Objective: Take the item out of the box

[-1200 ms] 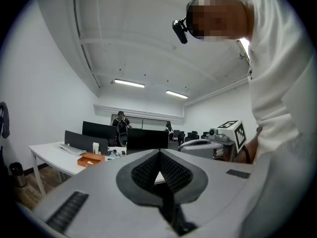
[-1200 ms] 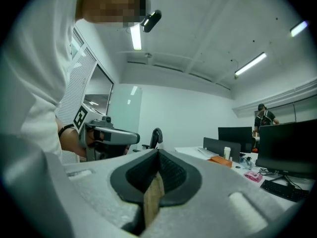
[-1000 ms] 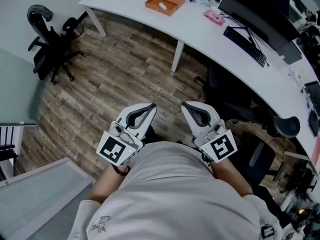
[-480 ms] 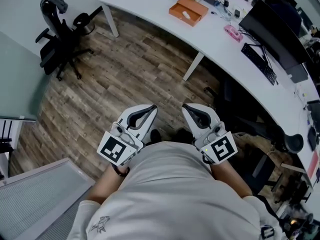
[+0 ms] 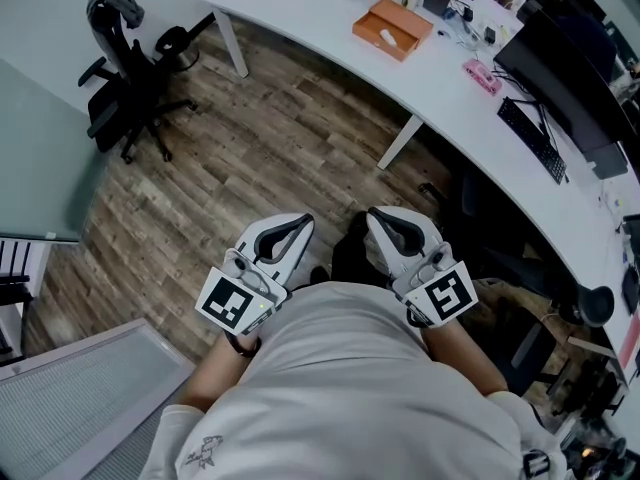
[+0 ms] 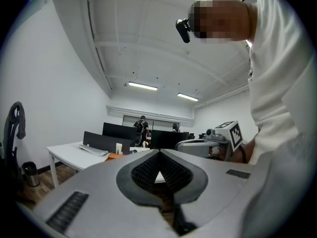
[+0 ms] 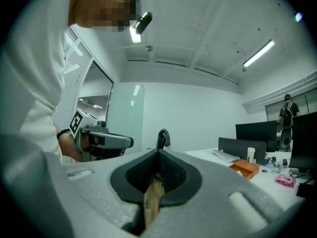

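Note:
An open orange box (image 5: 392, 28) sits on the long white desk (image 5: 300, 8) at the far side of the room, with a small white item (image 5: 388, 36) lying in it. The box also shows in the right gripper view as a small orange box (image 7: 244, 168). Both grippers are held close to the person's chest, far from the box. My left gripper (image 5: 299, 224) (image 6: 159, 155) is shut with nothing in it. My right gripper (image 5: 379, 218) (image 7: 158, 155) is shut and empty too.
A black office chair (image 5: 130, 73) stands at the left on the wood floor. More chairs (image 5: 480, 228) are tucked under the desk at the right. Monitors (image 5: 560, 68), a keyboard (image 5: 532, 140) and a pink object (image 5: 482, 76) lie on the desk. A grey partition (image 5: 80, 398) is at the lower left.
The desk and the orange box have slid to the right in the head view as the person moves. Both grippers stay shut in the same place before the chest.

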A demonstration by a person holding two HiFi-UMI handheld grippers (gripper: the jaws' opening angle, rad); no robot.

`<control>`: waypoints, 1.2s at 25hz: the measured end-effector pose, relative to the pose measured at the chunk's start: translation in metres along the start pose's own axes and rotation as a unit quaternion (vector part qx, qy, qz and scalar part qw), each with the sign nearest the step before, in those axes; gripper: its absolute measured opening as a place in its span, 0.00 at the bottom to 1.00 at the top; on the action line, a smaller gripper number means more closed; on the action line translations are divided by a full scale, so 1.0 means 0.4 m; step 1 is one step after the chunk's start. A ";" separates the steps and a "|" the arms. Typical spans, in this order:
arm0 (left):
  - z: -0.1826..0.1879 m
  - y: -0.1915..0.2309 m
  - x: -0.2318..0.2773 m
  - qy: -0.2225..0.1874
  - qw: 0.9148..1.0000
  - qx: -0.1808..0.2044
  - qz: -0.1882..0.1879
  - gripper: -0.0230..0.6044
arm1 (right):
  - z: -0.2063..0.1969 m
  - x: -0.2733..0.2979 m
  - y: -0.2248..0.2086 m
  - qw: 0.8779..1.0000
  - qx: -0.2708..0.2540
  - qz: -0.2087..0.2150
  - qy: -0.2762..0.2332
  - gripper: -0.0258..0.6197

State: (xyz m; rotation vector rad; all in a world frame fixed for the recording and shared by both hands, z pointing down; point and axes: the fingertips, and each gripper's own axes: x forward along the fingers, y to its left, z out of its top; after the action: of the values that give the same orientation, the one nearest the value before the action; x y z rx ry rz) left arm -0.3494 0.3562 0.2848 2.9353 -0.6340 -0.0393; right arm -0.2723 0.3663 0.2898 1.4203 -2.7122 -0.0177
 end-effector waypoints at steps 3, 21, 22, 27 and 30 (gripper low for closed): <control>-0.002 0.029 0.030 0.004 1.000 0.002 0.000 0.03 | -0.014 0.027 -0.031 1.000 0.009 0.002 -0.001 0.04; -0.011 0.287 0.363 0.025 1.000 0.001 0.008 0.03 | -0.069 0.188 -0.426 1.000 0.025 -0.011 0.011 0.04; -0.009 0.304 0.393 0.025 1.000 0.003 0.010 0.03 | -0.072 0.196 -0.460 1.000 0.025 -0.012 0.011 0.04; 0.003 0.380 0.560 0.027 1.000 0.010 0.012 0.03 | -0.088 0.227 -0.641 0.999 0.033 -0.017 0.019 0.04; 0.007 0.421 0.658 0.027 0.999 0.007 0.017 0.03 | -0.098 0.235 -0.751 0.999 0.037 -0.020 0.024 0.04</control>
State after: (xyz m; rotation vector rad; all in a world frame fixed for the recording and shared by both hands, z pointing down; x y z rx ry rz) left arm -0.1785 0.0956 0.3068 2.9278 -0.6790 0.0498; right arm -0.0761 0.1188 0.3209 1.4731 -2.6727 0.1139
